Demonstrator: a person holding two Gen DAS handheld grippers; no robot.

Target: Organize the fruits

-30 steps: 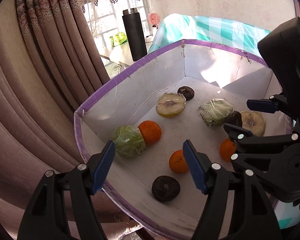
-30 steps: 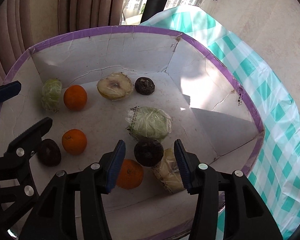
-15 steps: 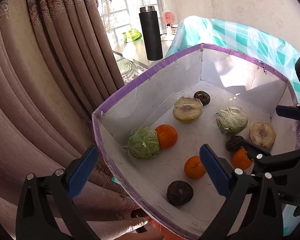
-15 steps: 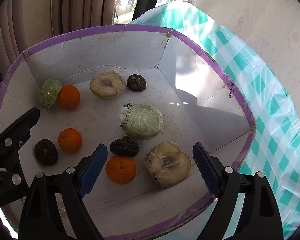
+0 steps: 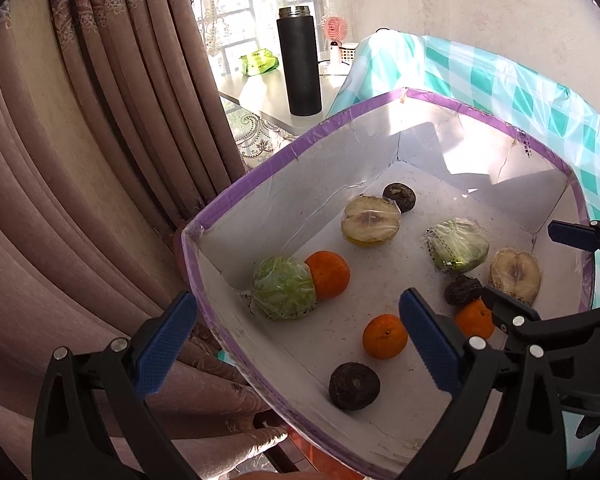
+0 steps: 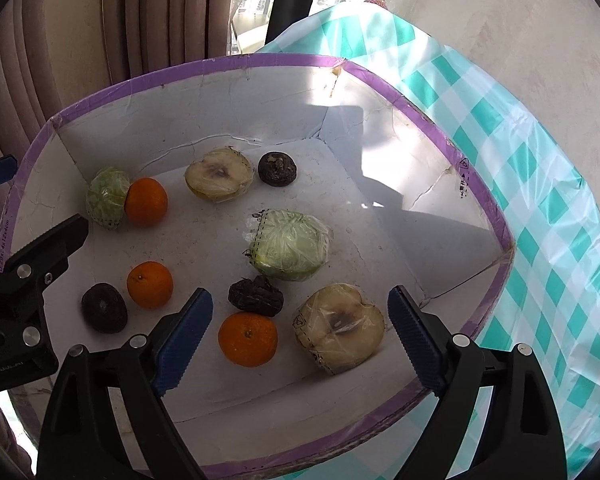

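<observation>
1. I hold two grippers above a white cardboard box with a purple taped rim (image 6: 476,184). It sits on a table covered by a teal and white checked cloth (image 6: 560,260). My right gripper (image 6: 300,332) has its blue-padded fingers (image 6: 184,332) spread wide and empty. My left gripper (image 5: 296,344) is just as wide and empty.

2. The fruits lie scattered on the box floor. Between my right fingers sit a round orange tangerine (image 6: 248,338) and a plastic-wrapped pale apple half (image 6: 340,326). A wrinkled dark brown fruit (image 6: 255,296) touches the tangerine. If I close here, I think I may catch two things at once or knock the dark fruit away.

3. The apple half's film looks slick, so a grip could slip or tear the wrap.

4. A wrapped green cabbage-like ball (image 5: 284,288) presses against a second round orange tangerine (image 5: 327,274) near the left wall. Lifting one would likely roll the other.

5. My left fingers straddle the box's near corner. One finger is outside the rim, so a descent could strike the cardboard and shift the box.

6. My two grippers are close together, and the left one's black frame (image 6: 32,276) shows in the right view. Reaching for the middle fruits at once risks a collision.

7. A tall black steel flask (image 5: 299,62) stands well beyond the box, out of harm's way.
</observation>
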